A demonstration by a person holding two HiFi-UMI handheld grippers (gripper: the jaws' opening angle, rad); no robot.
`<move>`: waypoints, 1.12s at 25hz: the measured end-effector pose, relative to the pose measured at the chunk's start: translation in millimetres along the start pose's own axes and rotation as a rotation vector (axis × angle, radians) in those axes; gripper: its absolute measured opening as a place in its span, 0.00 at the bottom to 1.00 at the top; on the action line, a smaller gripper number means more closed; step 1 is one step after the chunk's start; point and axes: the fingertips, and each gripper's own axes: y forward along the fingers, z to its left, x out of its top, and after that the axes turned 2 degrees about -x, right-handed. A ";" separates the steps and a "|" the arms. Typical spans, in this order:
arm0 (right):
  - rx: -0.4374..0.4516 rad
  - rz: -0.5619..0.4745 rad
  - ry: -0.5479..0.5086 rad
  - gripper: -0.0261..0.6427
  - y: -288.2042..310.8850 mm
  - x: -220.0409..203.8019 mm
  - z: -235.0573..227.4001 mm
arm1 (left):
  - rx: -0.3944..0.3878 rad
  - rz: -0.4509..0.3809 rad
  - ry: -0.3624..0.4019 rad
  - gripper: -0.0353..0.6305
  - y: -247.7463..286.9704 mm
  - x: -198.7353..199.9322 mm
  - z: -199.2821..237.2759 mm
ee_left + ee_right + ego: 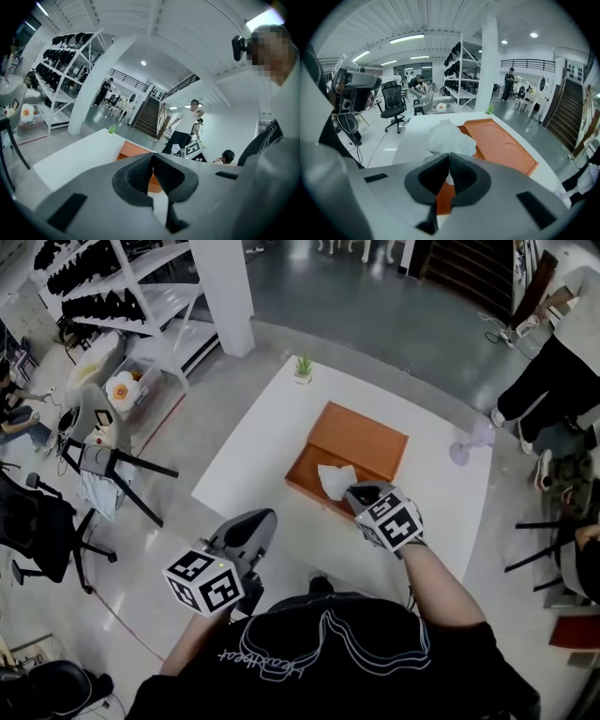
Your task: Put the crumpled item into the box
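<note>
The crumpled white item [334,479] hangs over the near part of the open orange box [307,472], whose lid [361,440] lies flat behind it. My right gripper [354,491] is shut on the item. In the right gripper view the crumpled item [450,137] bulges just past the closed jaw tips of that gripper [449,158], with the orange box [501,145] beneath and to the right. My left gripper [253,526] hangs off the table's near left edge, shut and empty. Its own view shows its jaws [152,158] pressed together.
The white table [248,446] carries a small potted plant [303,367] at its far corner and a pale purple object [471,440] at its right edge. Chairs [108,461] and shelving [131,287] stand to the left. A person [553,371] stands at the far right.
</note>
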 end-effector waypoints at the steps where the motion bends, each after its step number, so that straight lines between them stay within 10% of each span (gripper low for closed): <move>1: 0.000 0.020 -0.005 0.05 6.7 -3.6 -0.9 | 0.001 0.005 -0.004 0.06 2.0 -1.5 2.0; 18: -0.048 0.359 -0.239 0.06 80.4 -48.6 -19.8 | 0.038 0.062 -0.089 0.06 19.3 -26.6 33.6; 28: -0.015 0.296 -0.146 0.27 64.4 -40.8 -23.3 | 0.043 0.060 -0.091 0.06 17.9 -27.4 30.8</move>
